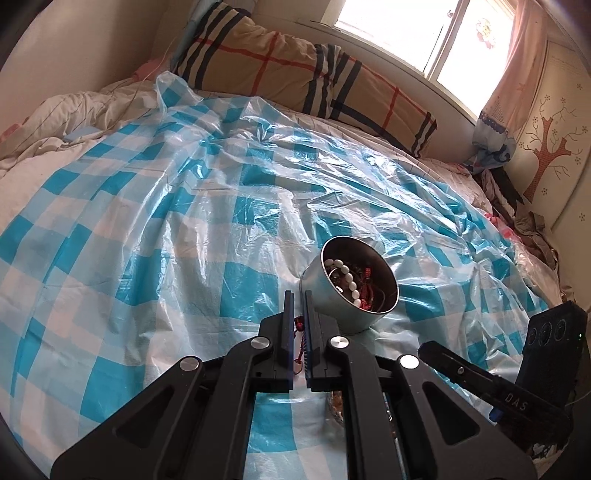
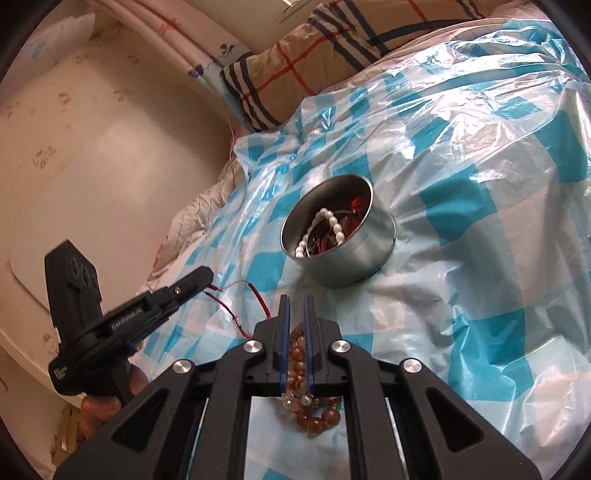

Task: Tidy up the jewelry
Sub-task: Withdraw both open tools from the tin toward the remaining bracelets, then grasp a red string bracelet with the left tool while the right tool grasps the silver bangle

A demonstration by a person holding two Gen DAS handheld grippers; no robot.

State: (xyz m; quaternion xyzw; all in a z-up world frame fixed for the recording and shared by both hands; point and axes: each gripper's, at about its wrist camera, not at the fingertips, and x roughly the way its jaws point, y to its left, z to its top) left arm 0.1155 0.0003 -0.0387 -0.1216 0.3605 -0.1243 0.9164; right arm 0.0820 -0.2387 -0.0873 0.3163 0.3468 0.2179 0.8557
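We read "DAS" on the right gripper's (image 1: 428, 349) black finger, seen from the left wrist. From the right wrist, the left gripper (image 2: 207, 277) bears what looks like "GenRobot.AI" in pale letters along its finger. A small white label lower on its body is too blurred for us to read.

A home bedroom: bed (image 1: 55, 122) with plaid pillow (image 1: 295, 74), curtained window (image 1: 424, 33), tree-decal wall (image 1: 554, 147).
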